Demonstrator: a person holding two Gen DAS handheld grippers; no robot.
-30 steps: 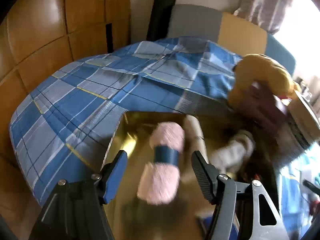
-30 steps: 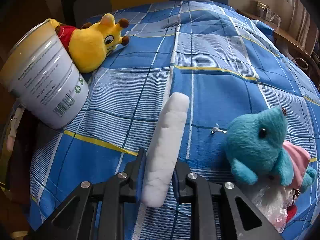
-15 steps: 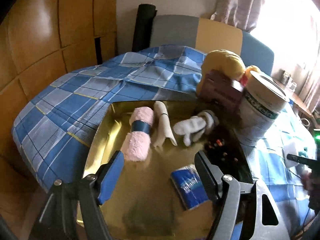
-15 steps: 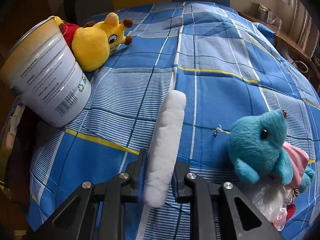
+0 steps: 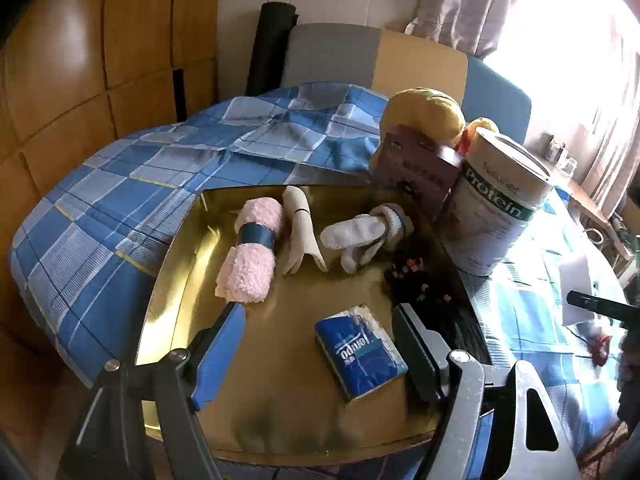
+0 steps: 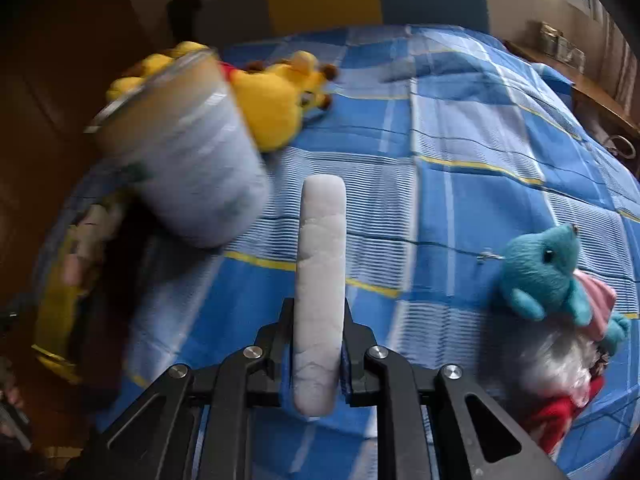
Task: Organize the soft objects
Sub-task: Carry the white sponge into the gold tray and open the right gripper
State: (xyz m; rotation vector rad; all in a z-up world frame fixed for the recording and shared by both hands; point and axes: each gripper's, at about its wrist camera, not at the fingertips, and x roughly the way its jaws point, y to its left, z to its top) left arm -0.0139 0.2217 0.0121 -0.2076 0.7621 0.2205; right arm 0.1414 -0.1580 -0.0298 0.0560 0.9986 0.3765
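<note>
My right gripper (image 6: 317, 322) is shut on a flat white foam pad (image 6: 321, 272) held upright above the blue checked bedspread (image 6: 460, 200). My left gripper (image 5: 320, 344) is open and empty over a gold tray (image 5: 280, 380). In the tray lie a pink fluffy roll with a blue band (image 5: 252, 256), a cream glove (image 5: 298, 232), a white mitten (image 5: 360, 236), a blue tissue pack (image 5: 358, 352) and a dark item (image 5: 416, 280). A teal plush (image 6: 544, 276) lies at the right. A yellow plush (image 6: 280, 100) lies behind the canister.
A white protein canister (image 5: 500, 208) stands at the tray's right edge, also blurred in the right wrist view (image 6: 188, 152). A maroon box (image 5: 416, 168) leans by it. Wooden wall panels (image 5: 100, 60) stand at the left. A clear bag with red items (image 6: 560, 380) lies under the teal plush.
My left gripper pulled back from the tray, so the tissue pack and more of the tray came into view. My right gripper, still holding the pad, swung left toward the canister.
</note>
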